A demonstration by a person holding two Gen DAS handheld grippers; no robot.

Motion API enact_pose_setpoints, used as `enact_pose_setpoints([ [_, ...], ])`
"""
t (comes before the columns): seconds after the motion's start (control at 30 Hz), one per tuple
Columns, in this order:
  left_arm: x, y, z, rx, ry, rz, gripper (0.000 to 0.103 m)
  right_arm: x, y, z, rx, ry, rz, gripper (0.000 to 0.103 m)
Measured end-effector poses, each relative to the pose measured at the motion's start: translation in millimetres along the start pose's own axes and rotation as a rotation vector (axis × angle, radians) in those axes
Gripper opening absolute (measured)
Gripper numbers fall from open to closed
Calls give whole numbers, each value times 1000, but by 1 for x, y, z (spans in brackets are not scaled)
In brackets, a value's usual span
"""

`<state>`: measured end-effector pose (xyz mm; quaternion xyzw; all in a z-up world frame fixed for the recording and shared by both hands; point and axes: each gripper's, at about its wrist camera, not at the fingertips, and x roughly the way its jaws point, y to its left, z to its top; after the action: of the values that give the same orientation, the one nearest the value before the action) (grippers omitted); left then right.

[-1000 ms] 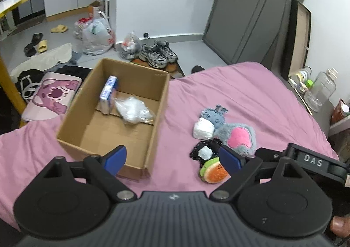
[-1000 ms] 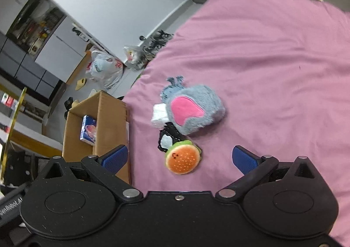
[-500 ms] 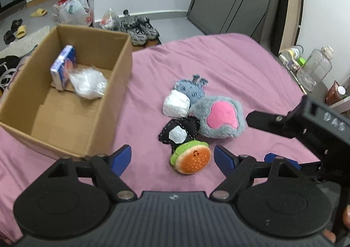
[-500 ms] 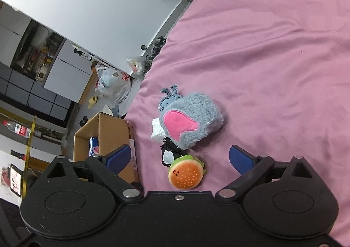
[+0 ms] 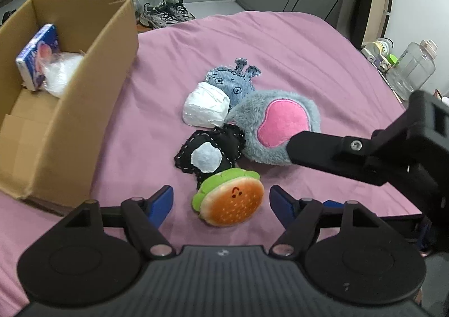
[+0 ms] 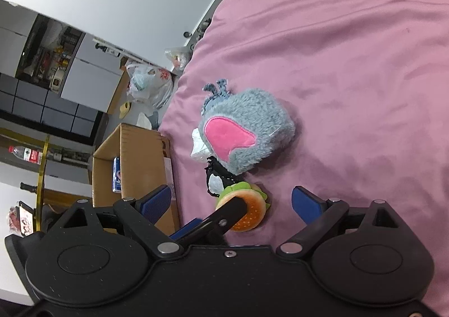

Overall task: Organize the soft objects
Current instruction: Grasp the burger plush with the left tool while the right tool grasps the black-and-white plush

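Soft toys lie clustered on the pink bed. A burger plush (image 5: 230, 200) lies nearest, between the open fingers of my left gripper (image 5: 221, 204). Behind it lie a black and white plush (image 5: 209, 153), a white bundle (image 5: 206, 109), a blue-grey animal plush (image 5: 231, 82) and a grey plush with a pink patch (image 5: 277, 126). The cardboard box (image 5: 84, 109) stands to the left. My right gripper (image 6: 231, 204) is open and empty, hovering over the burger plush (image 6: 251, 216) and partly overlapping the left gripper; the grey plush (image 6: 244, 134) lies ahead of it.
The box holds a blue packet (image 5: 38, 56) and a clear plastic bag (image 5: 61, 74). Shoes (image 5: 165, 12) and plastic bags lie on the floor beyond the bed. A clear jug (image 5: 412, 70) and small items stand at the bed's right side.
My left gripper has moved right and closer to the toys, so the burger plush now lies between its fingers. My right gripper has rolled and come nearer the left one.
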<state>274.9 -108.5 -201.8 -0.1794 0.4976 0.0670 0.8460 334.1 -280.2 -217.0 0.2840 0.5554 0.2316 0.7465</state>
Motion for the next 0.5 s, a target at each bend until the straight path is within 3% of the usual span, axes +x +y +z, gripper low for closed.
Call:
enact_pose_setpoints([
  [0.1, 12, 1, 0, -16, 21, 1, 68, 11, 6, 1, -33, 26, 1, 88],
  [0.23, 22, 7, 2, -87, 49, -28, 43, 19, 8, 2, -44, 42, 0, 81],
  [0.5, 14, 14, 3, -139, 32, -21, 30, 27, 11, 4, -62, 50, -16, 69],
])
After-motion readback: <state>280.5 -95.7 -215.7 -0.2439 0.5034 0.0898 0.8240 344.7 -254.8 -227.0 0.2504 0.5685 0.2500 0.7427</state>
